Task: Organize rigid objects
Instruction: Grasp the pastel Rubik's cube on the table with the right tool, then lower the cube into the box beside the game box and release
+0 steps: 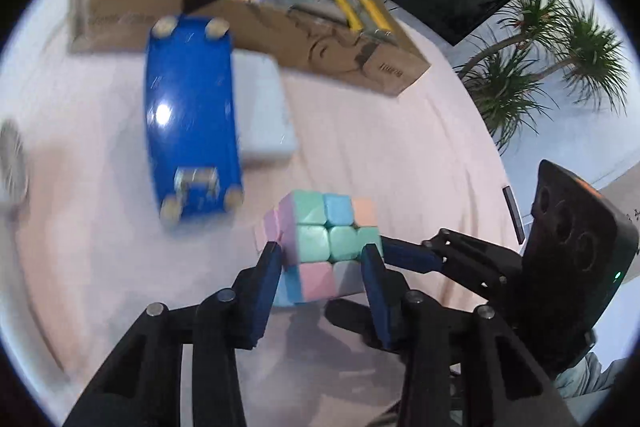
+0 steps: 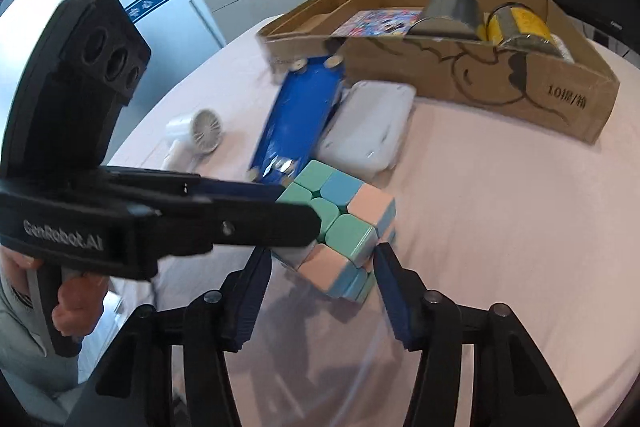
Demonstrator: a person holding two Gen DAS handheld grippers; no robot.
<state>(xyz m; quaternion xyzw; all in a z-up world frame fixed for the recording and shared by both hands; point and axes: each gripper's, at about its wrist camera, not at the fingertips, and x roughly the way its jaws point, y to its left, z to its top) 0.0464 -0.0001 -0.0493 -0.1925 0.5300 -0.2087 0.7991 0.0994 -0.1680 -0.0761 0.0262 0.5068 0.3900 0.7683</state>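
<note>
Where both grippers meet, pastel cube (image 1: 320,247)

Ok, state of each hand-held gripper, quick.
Left hand-held gripper: shut on the pastel cube.
Right hand-held gripper: around the same cube; contact cannot be told.

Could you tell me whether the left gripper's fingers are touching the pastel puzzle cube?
Touching. In the left wrist view, both fingers press the sides of the pastel puzzle cube, no gap showing on either side.

Cube (image 2: 340,227) nearest; skateboard (image 2: 298,119) behind it, case (image 2: 366,123) right alongside, box (image 2: 480,67) behind both.
</note>
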